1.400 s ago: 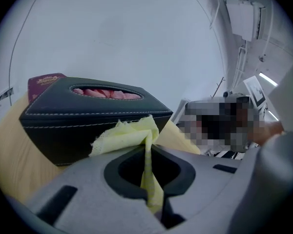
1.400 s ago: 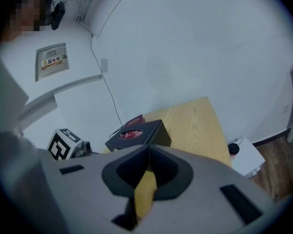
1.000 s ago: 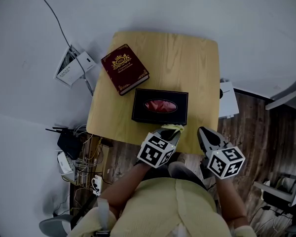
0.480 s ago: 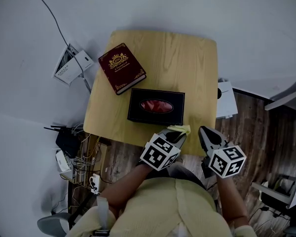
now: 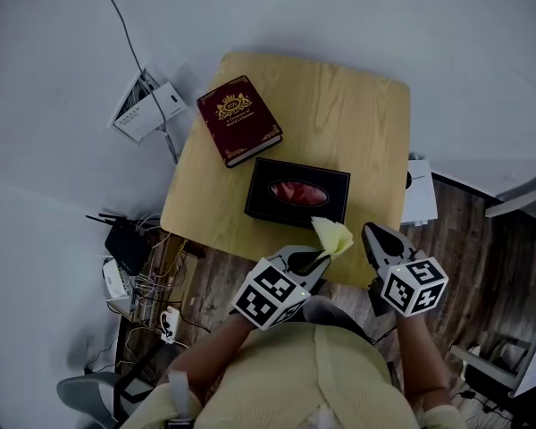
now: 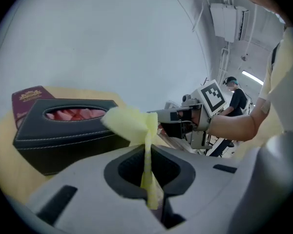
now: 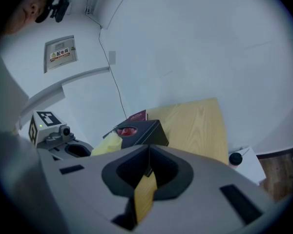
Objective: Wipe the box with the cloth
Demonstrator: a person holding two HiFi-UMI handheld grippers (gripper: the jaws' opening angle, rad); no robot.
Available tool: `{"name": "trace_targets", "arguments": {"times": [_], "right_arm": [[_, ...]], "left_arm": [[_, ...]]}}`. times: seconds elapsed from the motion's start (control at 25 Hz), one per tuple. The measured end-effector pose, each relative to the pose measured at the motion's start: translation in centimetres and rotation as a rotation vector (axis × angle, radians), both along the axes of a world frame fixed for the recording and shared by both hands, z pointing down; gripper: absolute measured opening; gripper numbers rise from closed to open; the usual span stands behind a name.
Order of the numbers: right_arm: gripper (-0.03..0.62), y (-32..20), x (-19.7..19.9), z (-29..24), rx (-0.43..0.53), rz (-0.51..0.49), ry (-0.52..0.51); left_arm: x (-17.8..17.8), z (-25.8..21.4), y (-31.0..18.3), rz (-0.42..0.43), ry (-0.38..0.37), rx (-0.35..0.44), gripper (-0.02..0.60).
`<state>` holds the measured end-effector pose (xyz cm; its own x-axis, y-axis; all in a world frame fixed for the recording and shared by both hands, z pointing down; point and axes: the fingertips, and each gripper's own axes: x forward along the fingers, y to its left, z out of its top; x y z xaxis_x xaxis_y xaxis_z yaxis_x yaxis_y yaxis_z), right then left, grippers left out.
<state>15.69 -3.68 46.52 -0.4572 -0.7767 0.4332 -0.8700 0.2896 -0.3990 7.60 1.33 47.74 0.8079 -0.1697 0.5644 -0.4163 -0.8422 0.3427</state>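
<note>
Pale wood fills the middle of the head view, where a light-grained rectangular table (image 5: 339,105) stands against whitish surroundings, with dark plank flooring (image 5: 451,231) at the lower right and a tangle of cables and small devices (image 5: 125,262) at the lower left. A black leather-look tissue box with an oval opening showing red inside (image 5: 297,195) sits on the table just below centre frame. A dark red hardback book with gold ornament (image 5: 238,121) lies just beside it toward the upper left; whether the two touch I cannot tell.

The left gripper (image 5: 314,256) hovers at the lower edge of the table, near the box's lower right corner. Its jaws are clamped on a small pale yellow cloth (image 5: 332,236), which passes as a thin strip between them and flops out in a loose fold beyond the tips. In the left gripper view the cloth (image 6: 129,123) hangs in the air in front of the box (image 6: 68,135), apart from it. The right gripper (image 5: 373,233) is just to the right in frame, off the table's lower right corner. Its jaws are pressed together with nothing between them.

By my reading the task is at an early stage. The cloth is secured and lifted, but it touches no face of the box, and nothing shows that any wiping has been done. What remains is to bring the cloth onto the box and rub it across the top and sides.
</note>
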Motion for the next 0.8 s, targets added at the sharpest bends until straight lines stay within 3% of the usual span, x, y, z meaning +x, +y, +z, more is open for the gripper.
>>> {"name": "trace_targets", "arguments": {"times": [0.28, 0.64, 0.72, 0.8], "right_arm": [[0.032, -2.3, -1.9, -0.7, 0.044, -0.111, 0.064], [0.035, -6.9, -3.0, -2.1, 0.130, -0.243, 0.182], [0.069, -8.0, -3.1, -1.8, 0.137, -0.277, 0.213], [0.157, -8.7, -3.5, -1.4, 0.126, -0.326, 0.222]], "left_arm": [[-6.2, 0.5, -2.4, -0.220, -0.016, -0.012, 0.029], [-10.2, 1.0, -3.7, -0.372, -0.037, -0.003, 0.029], [-10.8, 1.3, -4.2, -0.408, -0.040, -0.005, 0.029], [-11.2, 1.6, -4.7, -0.435, -0.036, -0.019, 0.029]]}}
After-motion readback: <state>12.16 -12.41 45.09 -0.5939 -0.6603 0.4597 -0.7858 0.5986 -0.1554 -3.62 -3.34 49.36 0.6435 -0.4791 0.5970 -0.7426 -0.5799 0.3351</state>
